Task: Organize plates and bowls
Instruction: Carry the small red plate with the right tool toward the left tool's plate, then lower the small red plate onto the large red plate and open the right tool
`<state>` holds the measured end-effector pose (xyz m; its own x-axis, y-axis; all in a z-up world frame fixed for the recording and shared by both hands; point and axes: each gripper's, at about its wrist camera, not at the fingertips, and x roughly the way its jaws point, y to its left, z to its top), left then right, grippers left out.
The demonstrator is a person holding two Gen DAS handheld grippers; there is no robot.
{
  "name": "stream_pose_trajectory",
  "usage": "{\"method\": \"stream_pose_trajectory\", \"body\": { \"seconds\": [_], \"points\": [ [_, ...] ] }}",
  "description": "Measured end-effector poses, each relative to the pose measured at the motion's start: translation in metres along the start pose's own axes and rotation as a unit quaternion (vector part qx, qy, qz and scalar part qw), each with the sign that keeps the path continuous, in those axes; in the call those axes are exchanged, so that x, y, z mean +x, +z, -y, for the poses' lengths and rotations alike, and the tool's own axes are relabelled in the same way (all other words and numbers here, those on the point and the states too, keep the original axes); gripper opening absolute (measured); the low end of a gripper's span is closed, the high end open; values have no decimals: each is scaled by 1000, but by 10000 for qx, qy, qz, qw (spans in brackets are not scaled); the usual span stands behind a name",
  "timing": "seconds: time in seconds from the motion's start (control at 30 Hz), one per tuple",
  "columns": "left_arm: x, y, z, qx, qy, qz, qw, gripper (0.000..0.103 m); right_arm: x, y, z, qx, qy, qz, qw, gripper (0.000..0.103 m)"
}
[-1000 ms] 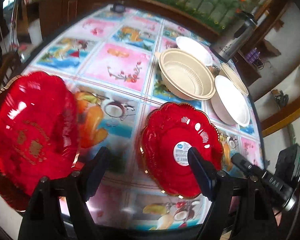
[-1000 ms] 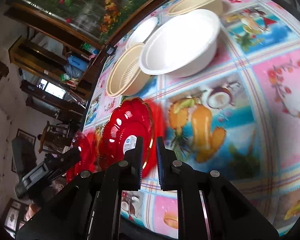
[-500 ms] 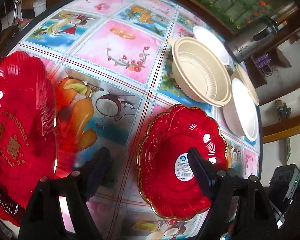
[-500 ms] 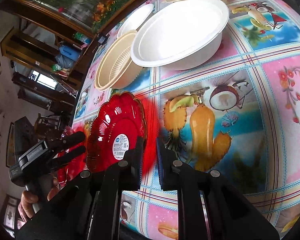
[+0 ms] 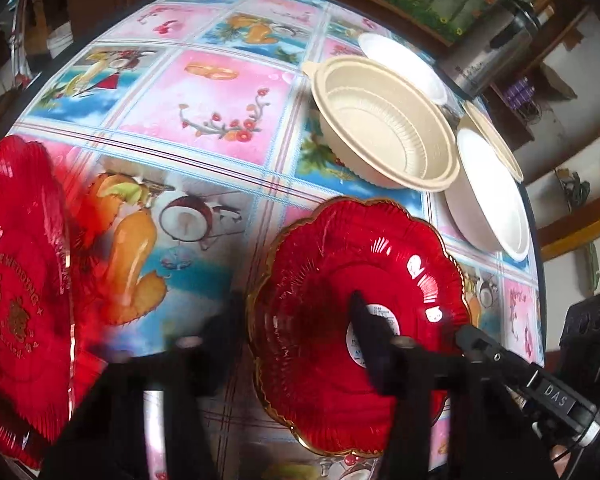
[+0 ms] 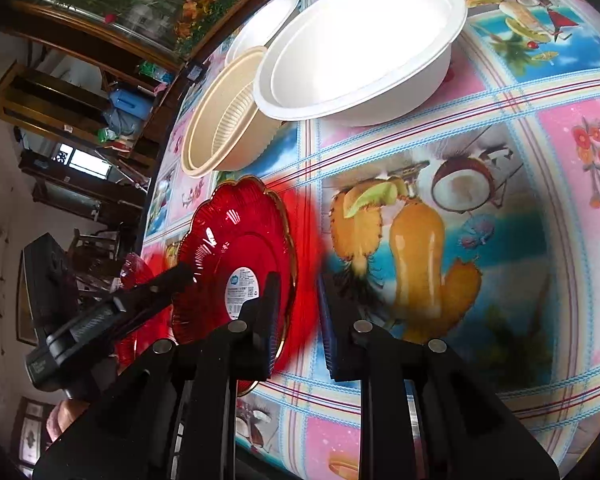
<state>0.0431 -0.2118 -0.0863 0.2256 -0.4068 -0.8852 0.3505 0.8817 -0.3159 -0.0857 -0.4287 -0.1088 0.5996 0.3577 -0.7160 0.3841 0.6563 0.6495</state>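
Beside the beige bowl [image 5: 384,128], a red plate [image 5: 356,276] is gripped at its rim by the right gripper [image 6: 296,312], jaws nearly closed; the left gripper [image 5: 296,336] is spread wide, empty. A thin-edge slip may be risked. A glossy fruit-print tablecloth [image 5: 216,108] and dark wooden furniture are seen.

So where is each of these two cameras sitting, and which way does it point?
Left wrist: rides the left gripper, facing across the table at the red plate and bowls; its fingers and the right gripper show.
Right wrist: rides the right gripper, facing the same plate, white bowl beyond; left gripper intrudes.
Shared: plate, bowls, table.
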Motion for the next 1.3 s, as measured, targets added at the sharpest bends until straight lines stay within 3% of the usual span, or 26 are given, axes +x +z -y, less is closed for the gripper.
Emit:
{"method": "stream_pose_trajectory", "body": {
  "seconds": [0.07, 0.13, 0.37, 0.53, 0.9, 1.13, 1.3],
  "points": [
    [4, 0, -3, -18, -20, -29, 10000, 25, 3, 0, 0, 28, -26, -23, 10000, 18],
    [7, 0, -6, -58, -58, -32, 10000, 19, 6, -1, -2, 51, -28, -54, 10000, 18],
    [8, -1, -4, 81, 14, 61, 9999, 16, 9, -4, -3, 118, -167, 92, 9997, 18],
    [9, -2, -2, 185, -42, 115, 9998, 15, 7, -7, -3, 72, -391, 300, 9988, 6],
    [0, -13, 9, 515, -60, 263, 9983, 15, -9, -22, -9, -184, -668, 545, 9961, 6],
    [-35, -25, 11, 748, -131, 629, 9951, 14, -33, -35, -31, -463, -724, 772, 9933, 6],
    [-77, -30, -6, 729, -124, 1083, 9914, 14, -46, -38, -72, -880, -594, 969, 9896, 6]
  ]
}}
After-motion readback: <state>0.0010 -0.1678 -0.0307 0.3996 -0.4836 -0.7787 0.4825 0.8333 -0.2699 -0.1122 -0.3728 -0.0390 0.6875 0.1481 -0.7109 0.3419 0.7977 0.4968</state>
